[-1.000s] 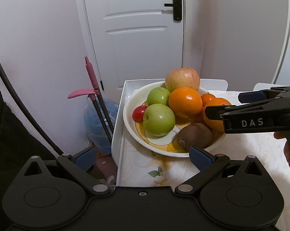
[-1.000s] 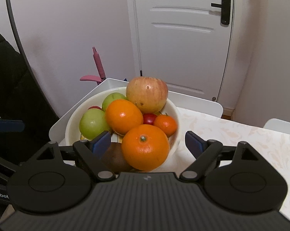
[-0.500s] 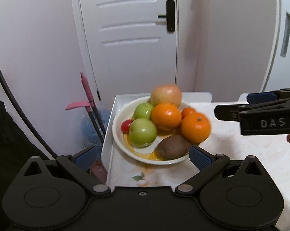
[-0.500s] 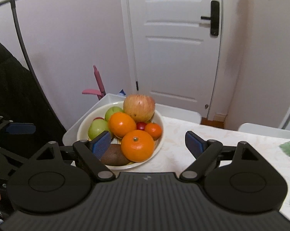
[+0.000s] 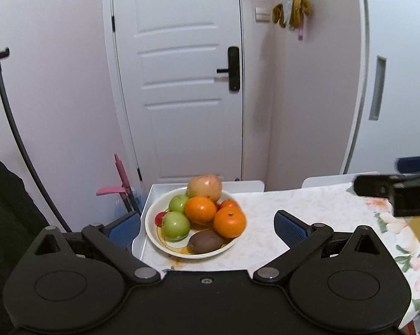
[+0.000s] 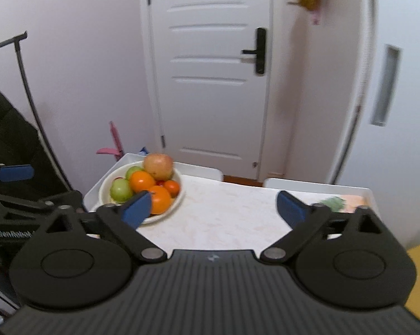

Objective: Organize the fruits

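both grippers have backed away from the bowl (image 5: 154, 240); left gripper (image 5: 207, 223) and right gripper (image 6: 214, 205) gape wide, empty; fruit seemingly all piled ahead, sorting likely done.

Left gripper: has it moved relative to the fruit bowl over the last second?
Yes. The left gripper has pulled back from the fruit bowl, which now looks smaller and farther beyond its open fingertips.
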Demonstrator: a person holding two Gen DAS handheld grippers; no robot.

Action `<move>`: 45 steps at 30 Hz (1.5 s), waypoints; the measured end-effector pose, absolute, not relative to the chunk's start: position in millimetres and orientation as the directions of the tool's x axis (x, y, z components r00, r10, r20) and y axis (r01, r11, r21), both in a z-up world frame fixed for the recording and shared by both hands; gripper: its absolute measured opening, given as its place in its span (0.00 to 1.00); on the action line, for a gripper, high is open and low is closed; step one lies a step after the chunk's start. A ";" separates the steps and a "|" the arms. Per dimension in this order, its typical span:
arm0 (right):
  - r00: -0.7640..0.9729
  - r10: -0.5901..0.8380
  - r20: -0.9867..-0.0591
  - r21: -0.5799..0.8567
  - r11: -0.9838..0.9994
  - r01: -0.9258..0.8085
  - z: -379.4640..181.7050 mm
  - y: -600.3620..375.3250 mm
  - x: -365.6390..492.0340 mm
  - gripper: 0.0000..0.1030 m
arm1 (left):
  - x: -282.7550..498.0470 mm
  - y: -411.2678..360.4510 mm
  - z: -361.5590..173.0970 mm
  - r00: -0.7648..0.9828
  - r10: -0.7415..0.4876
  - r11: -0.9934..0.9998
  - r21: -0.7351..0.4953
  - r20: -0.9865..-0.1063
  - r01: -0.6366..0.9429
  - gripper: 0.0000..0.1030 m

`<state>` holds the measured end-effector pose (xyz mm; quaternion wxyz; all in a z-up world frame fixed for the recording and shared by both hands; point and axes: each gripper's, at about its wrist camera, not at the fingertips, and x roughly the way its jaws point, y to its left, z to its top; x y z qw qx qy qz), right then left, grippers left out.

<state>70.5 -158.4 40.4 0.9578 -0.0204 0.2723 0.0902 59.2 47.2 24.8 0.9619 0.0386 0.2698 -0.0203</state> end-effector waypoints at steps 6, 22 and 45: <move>0.838 0.081 -0.540 0.007 0.996 -0.091 40.8 -187.8 34.7 1.00 | 32.1 27.4 32.7 0.867 -0.024 0.995 0.076 -0.497 0.070 1.00; 0.817 0.008 -0.577 0.027 1.000 0.010 27.5 -219.8 0.0 1.00 | -1.5 -0.3 32.3 0.883 -0.021 0.993 0.090 -0.469 0.071 1.00; 0.811 0.005 -0.585 0.025 1.000 0.012 27.8 -215.2 2.6 1.00 | -4.4 2.1 31.0 0.881 -0.029 0.994 0.081 -0.472 0.076 1.00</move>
